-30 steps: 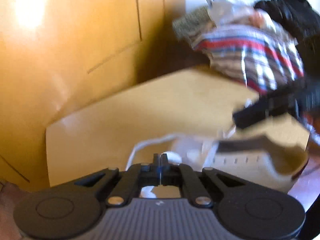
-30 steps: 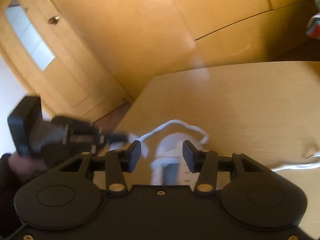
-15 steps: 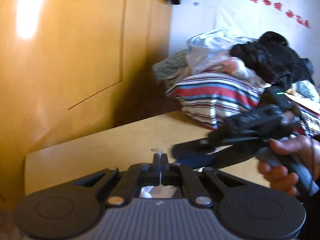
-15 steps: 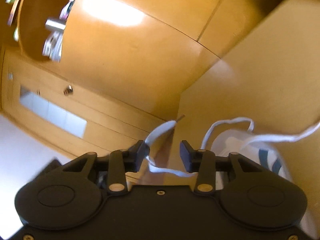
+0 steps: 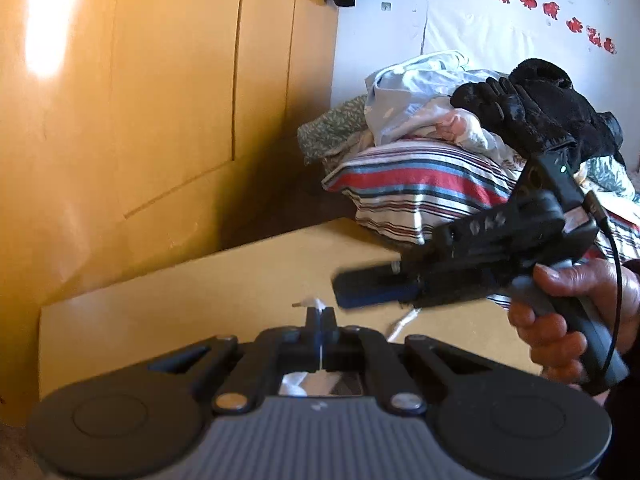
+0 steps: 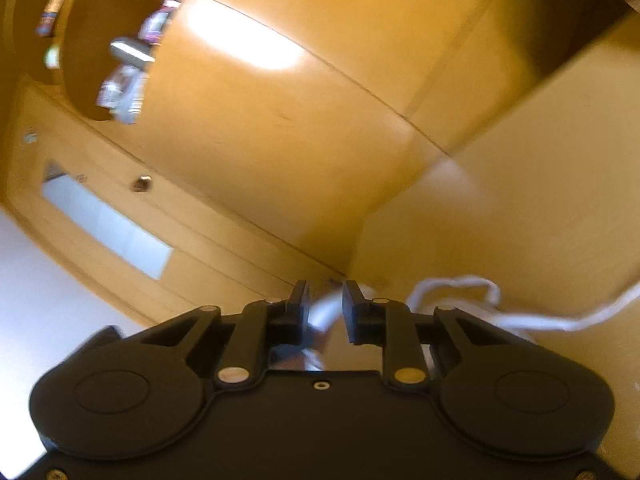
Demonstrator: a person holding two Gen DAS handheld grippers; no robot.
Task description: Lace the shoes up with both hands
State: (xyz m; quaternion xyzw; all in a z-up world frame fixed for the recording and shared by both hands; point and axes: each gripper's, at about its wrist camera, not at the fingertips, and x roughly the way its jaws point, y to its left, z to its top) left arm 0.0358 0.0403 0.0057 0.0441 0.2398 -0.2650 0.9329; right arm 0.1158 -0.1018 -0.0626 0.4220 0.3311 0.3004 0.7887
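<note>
Home bedroom: crumpled clothes (image 5: pixel 436 112) lying heaped on striped bedding (image 5: pixel 412 184), red paper cutouts (image 5: pixel 532 4) running along white wall, wooden wardrobe panels (image 5: pixel 160 92) standing beside wooden table (image 5: pixel 192 300).

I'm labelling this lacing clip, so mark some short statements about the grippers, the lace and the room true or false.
1. The left gripper is shut on the white shoelace. True.
2. The right gripper is clamped fully shut. False: a gap shows between its fingers, with lace in it.
3. A striped red, white and blue blanket lies beyond the tan table. True.
4. The right gripper has no hand on it. False: a bare hand grips its handle.
</note>
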